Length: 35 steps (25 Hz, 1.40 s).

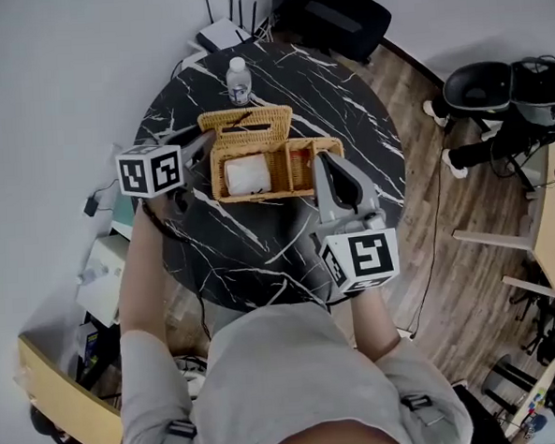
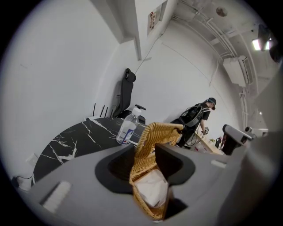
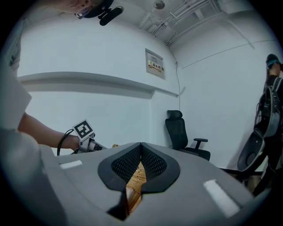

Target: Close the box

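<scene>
With the left tool [image 2: 143, 165] spread astride the raised lid [image 2: 159, 132] and the right tool [image 3: 140, 146] closed empty, lower the lid squarely onto the box [image 1: 257, 197].

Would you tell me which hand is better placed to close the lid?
Probably the left hand-held gripper: open, with the raised lid between its jaws. The right hand-held gripper is shut at the box's other end.

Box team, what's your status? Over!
Left gripper jaws apart at lid edge. Right gripper jaws shut. Wicker box open, lid raised. Bottle behind, clear.
</scene>
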Each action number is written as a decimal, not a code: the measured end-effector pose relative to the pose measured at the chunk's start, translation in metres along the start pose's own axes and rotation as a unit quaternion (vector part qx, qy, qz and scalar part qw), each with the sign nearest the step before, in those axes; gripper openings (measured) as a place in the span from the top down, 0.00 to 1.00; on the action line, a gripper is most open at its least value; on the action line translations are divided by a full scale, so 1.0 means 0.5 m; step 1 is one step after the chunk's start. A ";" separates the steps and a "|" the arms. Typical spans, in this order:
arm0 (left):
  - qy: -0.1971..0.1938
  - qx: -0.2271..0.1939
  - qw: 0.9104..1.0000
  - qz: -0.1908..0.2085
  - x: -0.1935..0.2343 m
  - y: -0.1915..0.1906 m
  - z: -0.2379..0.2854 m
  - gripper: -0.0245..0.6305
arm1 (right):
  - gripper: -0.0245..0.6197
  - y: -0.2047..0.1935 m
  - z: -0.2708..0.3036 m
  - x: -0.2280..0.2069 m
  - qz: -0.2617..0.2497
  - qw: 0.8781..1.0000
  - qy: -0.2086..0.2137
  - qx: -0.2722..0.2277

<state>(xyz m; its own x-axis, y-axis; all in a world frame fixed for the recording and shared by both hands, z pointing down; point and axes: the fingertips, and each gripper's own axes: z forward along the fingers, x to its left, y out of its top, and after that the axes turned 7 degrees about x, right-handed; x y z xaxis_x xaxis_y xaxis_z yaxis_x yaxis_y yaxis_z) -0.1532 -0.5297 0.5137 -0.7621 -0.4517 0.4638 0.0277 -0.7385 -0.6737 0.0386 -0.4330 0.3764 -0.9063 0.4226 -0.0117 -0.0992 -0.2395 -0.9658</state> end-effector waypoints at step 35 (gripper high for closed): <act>0.042 0.106 0.992 0.051 -0.048 -0.280 -0.024 0.66 | 0.95 -0.003 -0.123 0.064 -0.003 1.000 -0.018 -0.011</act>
<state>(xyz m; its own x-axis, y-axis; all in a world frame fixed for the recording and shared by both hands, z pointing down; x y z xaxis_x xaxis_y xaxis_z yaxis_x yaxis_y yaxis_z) -0.1466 -0.4095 0.5899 -0.7996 -0.4922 0.3440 0.2357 -0.7842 -0.5740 0.0350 -0.3653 0.3616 -0.9195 0.3931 0.0037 -0.0967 -0.2172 -0.9713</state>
